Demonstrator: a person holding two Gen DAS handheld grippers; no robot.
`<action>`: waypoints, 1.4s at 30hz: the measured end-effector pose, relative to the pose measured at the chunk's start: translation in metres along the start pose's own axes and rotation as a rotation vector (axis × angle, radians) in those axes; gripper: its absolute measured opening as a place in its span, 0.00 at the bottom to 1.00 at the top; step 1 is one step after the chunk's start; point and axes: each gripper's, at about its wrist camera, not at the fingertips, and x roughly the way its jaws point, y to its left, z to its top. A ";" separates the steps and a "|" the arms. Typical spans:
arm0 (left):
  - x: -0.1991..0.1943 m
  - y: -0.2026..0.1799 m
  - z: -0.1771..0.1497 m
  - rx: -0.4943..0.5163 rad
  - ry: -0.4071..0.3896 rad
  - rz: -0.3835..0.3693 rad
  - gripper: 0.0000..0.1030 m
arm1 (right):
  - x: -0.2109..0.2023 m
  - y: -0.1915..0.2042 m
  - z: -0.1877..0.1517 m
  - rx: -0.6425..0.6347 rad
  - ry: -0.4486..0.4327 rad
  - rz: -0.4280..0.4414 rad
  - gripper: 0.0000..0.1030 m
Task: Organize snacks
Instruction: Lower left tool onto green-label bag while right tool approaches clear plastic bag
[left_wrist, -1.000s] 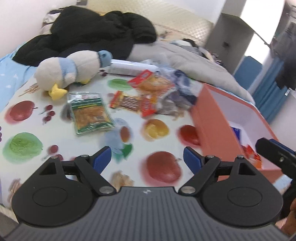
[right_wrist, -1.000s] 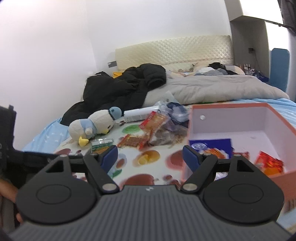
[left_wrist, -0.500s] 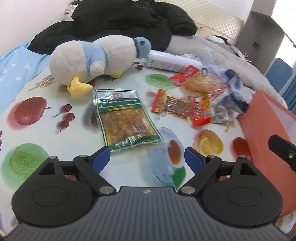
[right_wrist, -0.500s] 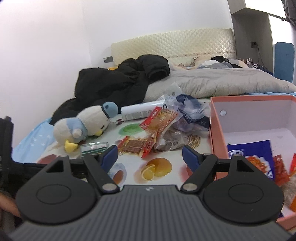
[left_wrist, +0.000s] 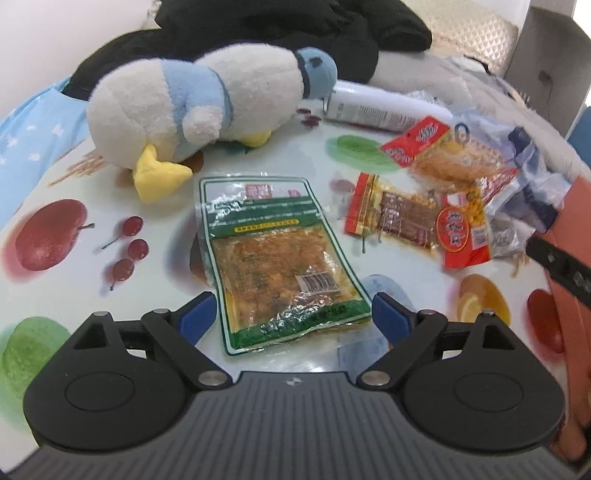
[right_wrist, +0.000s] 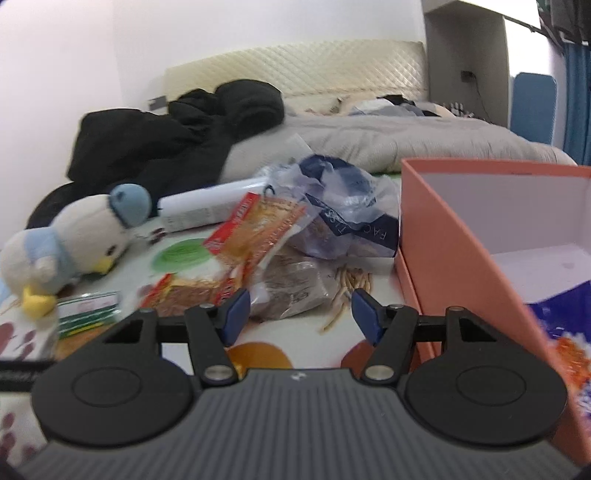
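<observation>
Left gripper (left_wrist: 291, 317) is spread wide and holds nothing; its blue fingertips (left_wrist: 195, 315) flank the near end of the green-bordered snack packet (left_wrist: 275, 264), which lies flat on the fruit-print cloth (left_wrist: 66, 280), presumably lined up for a pinch across its width. Right gripper (right_wrist: 300, 312) is likewise wide apart and empty, aimed at the loose snack pile (right_wrist: 288, 254) just beside the orange box (right_wrist: 465, 266). Pile sits against the box's outer wall, probably so transfers are short. Box interior shows white walls and, at its near corner, a blue packet (right_wrist: 561, 332) with orange print; the rest of its floor is out of view. Plush duck (left_wrist: 199, 110) and white tube (left_wrist: 376, 110) lie behind the packets, apart from them, and are probably not snacks.
</observation>
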 end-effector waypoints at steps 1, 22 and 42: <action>0.003 0.001 0.001 -0.001 0.006 -0.001 0.90 | 0.008 0.001 0.000 0.000 0.005 -0.011 0.62; 0.018 -0.001 -0.002 0.091 -0.012 0.033 0.88 | 0.083 0.018 0.003 -0.043 0.096 -0.016 0.84; -0.012 -0.005 -0.030 0.102 -0.030 -0.031 0.84 | 0.057 0.012 -0.010 -0.053 0.129 0.046 0.64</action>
